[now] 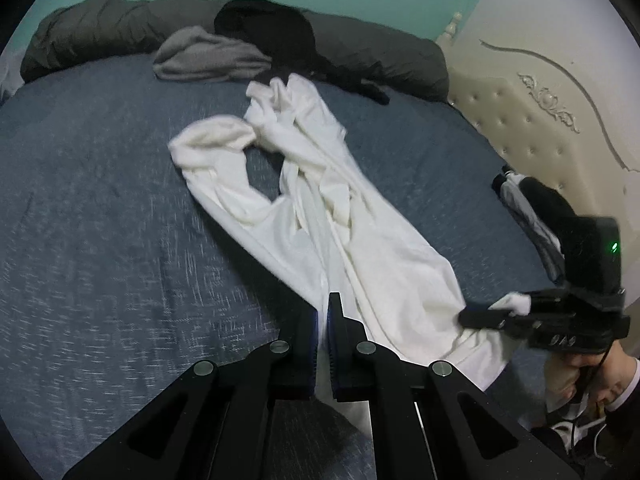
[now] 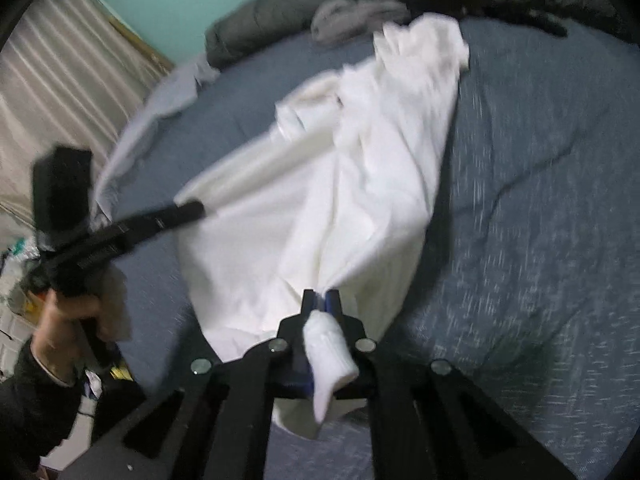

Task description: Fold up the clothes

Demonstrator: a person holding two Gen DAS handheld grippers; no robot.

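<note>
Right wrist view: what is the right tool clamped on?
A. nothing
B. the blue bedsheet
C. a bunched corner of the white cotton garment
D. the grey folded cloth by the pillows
C: the right tool pinches a gathered corner of the white cotton garment, a white tuft poking out behind the pads.
</note>
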